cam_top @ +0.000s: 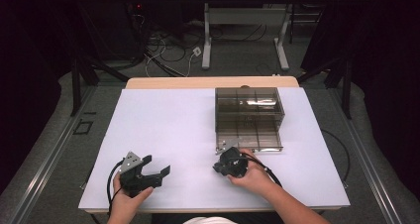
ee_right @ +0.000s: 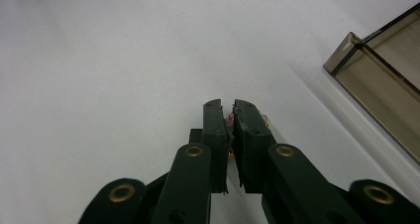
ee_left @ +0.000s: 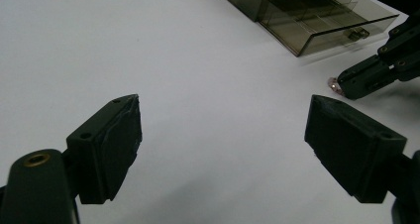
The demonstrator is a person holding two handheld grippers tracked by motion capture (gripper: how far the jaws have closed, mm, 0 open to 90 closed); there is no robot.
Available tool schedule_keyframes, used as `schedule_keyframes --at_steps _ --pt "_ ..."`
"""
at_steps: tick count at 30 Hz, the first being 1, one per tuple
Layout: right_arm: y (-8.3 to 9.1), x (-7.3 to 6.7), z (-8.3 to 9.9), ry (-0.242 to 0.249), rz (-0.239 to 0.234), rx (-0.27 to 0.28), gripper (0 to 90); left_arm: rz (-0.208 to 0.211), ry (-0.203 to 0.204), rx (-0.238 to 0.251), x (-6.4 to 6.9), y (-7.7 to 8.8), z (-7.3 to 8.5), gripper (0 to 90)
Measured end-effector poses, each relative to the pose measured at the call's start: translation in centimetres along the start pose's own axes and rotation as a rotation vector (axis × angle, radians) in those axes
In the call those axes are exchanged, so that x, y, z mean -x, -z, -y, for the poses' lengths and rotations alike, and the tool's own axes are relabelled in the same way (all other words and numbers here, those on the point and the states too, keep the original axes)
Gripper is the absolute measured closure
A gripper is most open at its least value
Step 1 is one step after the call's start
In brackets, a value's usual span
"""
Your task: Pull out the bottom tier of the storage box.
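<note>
on white table, right tool [ee_right: 231, 112] pinches pink thing [ee_right: 230, 118].

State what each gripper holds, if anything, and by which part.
The right gripper is shut on a small pink object, pinched at the jaw tips; which part is gripped cannot be told. The left gripper is open, holding nothing.

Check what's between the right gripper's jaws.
A small pinkish thing is pinched at the tips of the right gripper, on the white mat. The pads cover most of it, so its shape stays hidden.
</note>
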State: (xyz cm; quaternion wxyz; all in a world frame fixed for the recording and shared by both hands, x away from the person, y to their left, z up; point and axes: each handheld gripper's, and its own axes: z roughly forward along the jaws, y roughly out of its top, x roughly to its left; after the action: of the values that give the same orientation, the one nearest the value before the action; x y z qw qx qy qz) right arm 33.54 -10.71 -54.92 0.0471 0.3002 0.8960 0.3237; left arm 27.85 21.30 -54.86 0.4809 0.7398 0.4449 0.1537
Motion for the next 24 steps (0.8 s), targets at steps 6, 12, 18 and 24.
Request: schedule_keyframes --at_steps 6,12,18,24 --pt "0.0 0.2 -0.1 -0.001 -0.014 0.009 88.3 0.0 0.0 -0.001 0.0 0.0 0.0 14.8" --pt "0.1 0.4 -0.2 -0.012 -0.018 0.018 88.5 -0.003 -0.003 0.0 0.0 0.0 0.0 14.8" --pt "0.6 0.6 -0.3 -0.042 -0.026 0.044 88.5 0.0 -0.002 0.001 0.0 0.0 0.0 14.8" --pt "1.2 0.8 -0.5 -0.066 -0.044 0.068 88.5 0.0 -0.001 -0.001 0.0 0.0 0.0 14.8"
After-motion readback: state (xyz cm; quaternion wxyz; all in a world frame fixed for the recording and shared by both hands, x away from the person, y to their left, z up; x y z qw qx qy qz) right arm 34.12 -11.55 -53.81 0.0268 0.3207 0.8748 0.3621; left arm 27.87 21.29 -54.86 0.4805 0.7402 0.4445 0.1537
